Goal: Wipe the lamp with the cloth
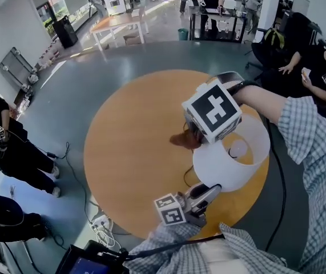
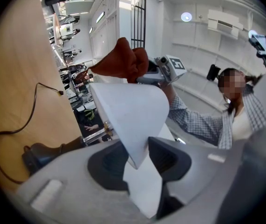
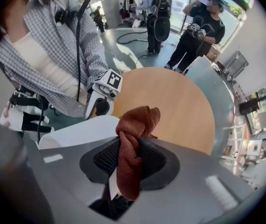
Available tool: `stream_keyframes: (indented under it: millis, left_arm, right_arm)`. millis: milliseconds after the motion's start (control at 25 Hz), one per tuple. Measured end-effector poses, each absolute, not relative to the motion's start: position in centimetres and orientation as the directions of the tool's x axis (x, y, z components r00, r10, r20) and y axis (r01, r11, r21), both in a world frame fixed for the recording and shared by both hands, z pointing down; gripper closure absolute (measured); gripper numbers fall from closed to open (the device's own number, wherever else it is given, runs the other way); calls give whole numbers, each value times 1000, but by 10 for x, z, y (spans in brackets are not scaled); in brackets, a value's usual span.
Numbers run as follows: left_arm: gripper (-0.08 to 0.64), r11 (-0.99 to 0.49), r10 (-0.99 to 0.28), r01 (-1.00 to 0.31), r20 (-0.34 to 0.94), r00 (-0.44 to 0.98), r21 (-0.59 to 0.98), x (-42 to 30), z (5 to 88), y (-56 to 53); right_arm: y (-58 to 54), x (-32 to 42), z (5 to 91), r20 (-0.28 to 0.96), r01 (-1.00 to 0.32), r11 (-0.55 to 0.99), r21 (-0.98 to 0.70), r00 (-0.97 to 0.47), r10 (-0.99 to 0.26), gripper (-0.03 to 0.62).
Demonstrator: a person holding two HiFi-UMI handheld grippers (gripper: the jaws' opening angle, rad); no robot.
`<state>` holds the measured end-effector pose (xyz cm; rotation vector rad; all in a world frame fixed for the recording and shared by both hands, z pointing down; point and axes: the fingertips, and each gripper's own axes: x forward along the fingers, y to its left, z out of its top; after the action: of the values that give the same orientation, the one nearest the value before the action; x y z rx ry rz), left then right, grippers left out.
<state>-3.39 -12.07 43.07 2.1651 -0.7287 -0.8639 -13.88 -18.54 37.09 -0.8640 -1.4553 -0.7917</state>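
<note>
A white lampshade stands tilted over the near right part of the round wooden table. My left gripper reaches up from the near edge and is shut on the shade's rim. My right gripper points down at the shade's far left side, shut on a bunched brown cloth. In the right gripper view the cloth hangs between the jaws against the shade. The left gripper view shows the cloth at the shade's top edge, and the lamp's dark base on the table.
The lamp's black cord trails across the tabletop. A person in dark clothes stands left of the table, and another sits at the far right. A power strip lies on the floor. Tables stand further back.
</note>
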Motion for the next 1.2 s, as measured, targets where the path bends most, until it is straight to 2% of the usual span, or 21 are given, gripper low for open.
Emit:
stream_keyframes:
  millis: [160,280,360,480,680,840,1040,1200]
  left_arm:
    - [423,-605,-701,-241,-364,614,759,-36,431,-122]
    - [423,-604,-704,-241,-366,609,760,-38,431,-123]
    - [423,-604,-703,-239,-367,610,760,-39,430,-122]
    - [423,-605,-699,-238,-364,616,760,-40,431,-119]
    - [423,-596,-705,-238,-359,611,767,-41,430,-122]
    - [423,-597,-699,-230,-358,619,768,-40,431,-121]
    - [423,-593,-697,-224,-353,624,773,-40,426,-118]
    - [423,-590,-696,-217,-353,625,778,-36,423,-122]
  right_arm:
    - [-152,-137,368,990,950,288,119,-89,-114,485]
    - [-131,-130,371,938,963,99,249,-215,-270,485]
    - [-115,-123,373,896,945,13,326,-305,-324,485]
    - [-95,-105,375,853,912,-11,410,-387,-349,486]
    - [-70,-71,377,810,843,71,533,-485,-330,486]
    - [-59,-36,384,785,755,255,604,-509,-353,486]
    - [-71,2,373,712,539,465,702,-543,-445,486]
    - [-91,33,360,646,294,607,738,-567,-511,486]
